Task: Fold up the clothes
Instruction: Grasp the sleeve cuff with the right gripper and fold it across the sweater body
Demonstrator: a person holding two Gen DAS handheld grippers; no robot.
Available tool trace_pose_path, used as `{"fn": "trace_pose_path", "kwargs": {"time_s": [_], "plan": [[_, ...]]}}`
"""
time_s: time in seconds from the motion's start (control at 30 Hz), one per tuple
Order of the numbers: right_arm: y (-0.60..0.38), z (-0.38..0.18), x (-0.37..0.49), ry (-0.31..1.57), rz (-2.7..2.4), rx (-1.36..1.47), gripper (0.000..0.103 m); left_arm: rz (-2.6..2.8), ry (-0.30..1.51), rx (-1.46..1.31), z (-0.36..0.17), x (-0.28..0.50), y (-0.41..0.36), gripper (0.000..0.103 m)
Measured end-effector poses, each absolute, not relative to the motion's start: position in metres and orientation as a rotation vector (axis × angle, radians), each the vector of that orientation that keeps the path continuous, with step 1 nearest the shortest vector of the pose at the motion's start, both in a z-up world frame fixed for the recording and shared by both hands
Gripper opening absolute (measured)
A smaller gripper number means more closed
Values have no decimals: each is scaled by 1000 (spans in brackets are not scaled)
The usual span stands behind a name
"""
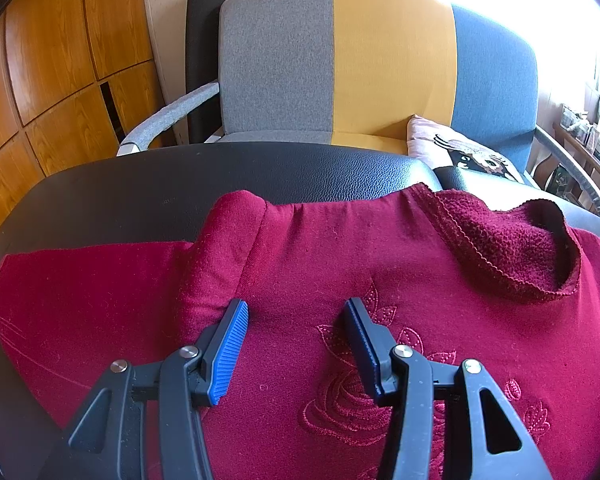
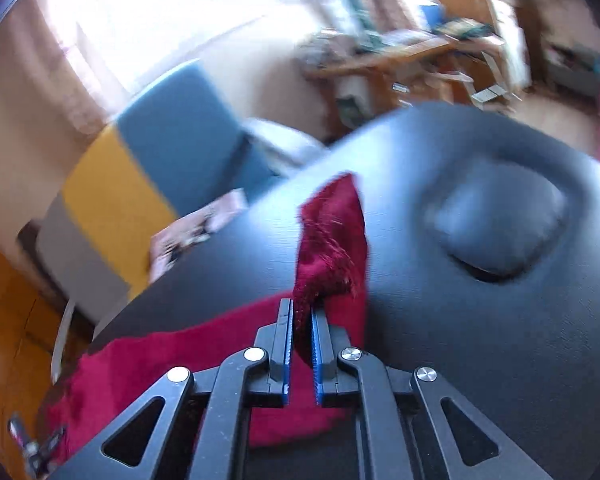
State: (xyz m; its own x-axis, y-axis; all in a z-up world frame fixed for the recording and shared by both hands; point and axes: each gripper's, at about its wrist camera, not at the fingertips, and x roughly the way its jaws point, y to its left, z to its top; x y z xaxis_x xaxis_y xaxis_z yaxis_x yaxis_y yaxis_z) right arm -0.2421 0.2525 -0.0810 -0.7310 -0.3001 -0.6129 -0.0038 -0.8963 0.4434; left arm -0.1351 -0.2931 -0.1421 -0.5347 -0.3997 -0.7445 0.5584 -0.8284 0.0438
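Right gripper [image 2: 301, 312] jaws pinch the sweater's [image 1: 340, 280] edge (blurred); left gripper [image 1: 296, 312] jaws apart above it.

Bare black padded surface [image 1: 148, 196] beyond the red garment [image 1: 340, 280]; armchair [image 1: 340, 72] close behind.

This is a home living room. A grey, yellow and blue armchair [image 1: 376, 68] holds a printed cushion [image 1: 456, 148], wood-panelled cabinet doors [image 1: 48, 64] line one wall, daylight floods through a curtained window [image 2: 148, 12], and a cluttered wooden desk [image 2: 400, 56] stands further off.
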Motion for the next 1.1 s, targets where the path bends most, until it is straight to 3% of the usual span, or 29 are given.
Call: {"fn": "trace_pose_path", "kwargs": {"time_s": [0.2,0.5,0.73,0.97,1.03,1.1], "plan": [[138,-66,-245,-490,-2473,1020,8,-2343,282,1061,-142,-134,-294,52],[-9,-110,-216,-168,-2272,1136,9,-2348,302,1053,-143,-133,-295,52],[-21,-116,-174,1,-2302,1107,23,-2351,314,1049,-143,-133,-295,52],[-22,-132,-131,153,-2255,1156,24,-2350,315,1050,-142,-134,-294,52],[-25,-134,-125,177,-2271,1146,33,-2349,314,1050,-142,-134,-294,51],[-33,-136,-125,171,-2231,1167,62,-2348,313,1051,-142,-134,-294,51]]}}
